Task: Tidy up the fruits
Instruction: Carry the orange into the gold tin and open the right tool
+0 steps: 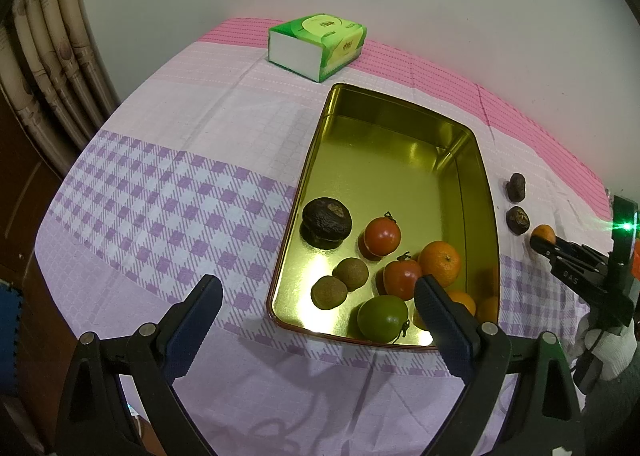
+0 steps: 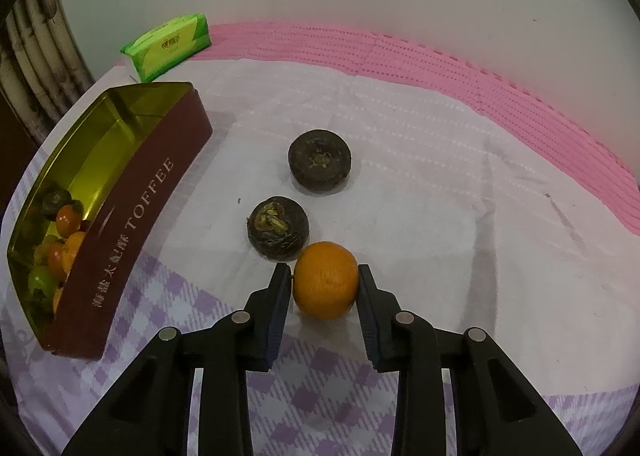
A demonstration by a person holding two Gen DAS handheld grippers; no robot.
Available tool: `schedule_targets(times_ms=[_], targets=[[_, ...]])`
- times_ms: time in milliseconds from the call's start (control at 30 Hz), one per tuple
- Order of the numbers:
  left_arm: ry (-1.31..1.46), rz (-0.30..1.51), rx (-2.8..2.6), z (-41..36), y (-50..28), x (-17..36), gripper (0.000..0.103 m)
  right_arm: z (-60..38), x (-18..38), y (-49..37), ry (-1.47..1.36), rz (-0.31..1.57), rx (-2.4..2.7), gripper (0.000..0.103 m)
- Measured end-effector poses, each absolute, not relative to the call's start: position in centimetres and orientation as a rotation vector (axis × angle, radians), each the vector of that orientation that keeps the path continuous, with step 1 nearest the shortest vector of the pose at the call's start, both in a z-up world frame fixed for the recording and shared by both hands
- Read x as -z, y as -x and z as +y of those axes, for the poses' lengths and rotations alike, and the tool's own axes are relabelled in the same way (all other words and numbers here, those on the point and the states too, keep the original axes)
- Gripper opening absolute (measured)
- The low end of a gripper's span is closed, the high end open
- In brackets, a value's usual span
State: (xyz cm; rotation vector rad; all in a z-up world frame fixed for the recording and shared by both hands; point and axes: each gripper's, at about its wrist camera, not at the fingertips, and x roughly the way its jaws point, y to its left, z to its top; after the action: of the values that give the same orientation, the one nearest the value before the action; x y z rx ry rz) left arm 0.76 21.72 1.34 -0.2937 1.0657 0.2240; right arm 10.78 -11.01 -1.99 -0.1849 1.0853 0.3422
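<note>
Left jaws hide part of an orange in the tin.

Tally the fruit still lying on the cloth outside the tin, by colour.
Dark brown fruit: 2
Orange fruit: 1
Total: 3

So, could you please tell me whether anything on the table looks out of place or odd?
Three fruits sit outside the toffee tin: two dark, shrivelled ones on the cloth and an orange between the right tongs. The dark ones look dried, like the one in the tin. Nothing is spilled.
</note>
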Motion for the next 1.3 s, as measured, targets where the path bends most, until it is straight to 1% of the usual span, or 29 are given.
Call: schedule_targets(times_ms=[433,667,733,1000,1300], targets=[[0.295,1.062,-0.226,21.8,-0.6,-1.2,0.097,-10.0,-0.4,-8.7,0.175,1.051,-0.387,0.033],[0.310,1.059,-0.237,22.2,-0.5,-1.3,0.099,-8.5,-2.5,-7.7,0.162,1.023,-0.444,0.033],[0.322,1.057,-0.243,22.6,-0.4,-1.4,0.100,-7.7,-3.1,-7.4,0.160,1.014,-0.467,0.033],[0.407,1.048,-0.303,24.6,-0.1,-1.3,0.101,-3.1,-5.1,-5.8,0.159,0.989,-0.593,0.034],[0.463,1.039,-0.362,26.3,0.3,-1.1,0.101,1.7,-4.8,-3.7,0.176,1.004,-0.714,0.034]])
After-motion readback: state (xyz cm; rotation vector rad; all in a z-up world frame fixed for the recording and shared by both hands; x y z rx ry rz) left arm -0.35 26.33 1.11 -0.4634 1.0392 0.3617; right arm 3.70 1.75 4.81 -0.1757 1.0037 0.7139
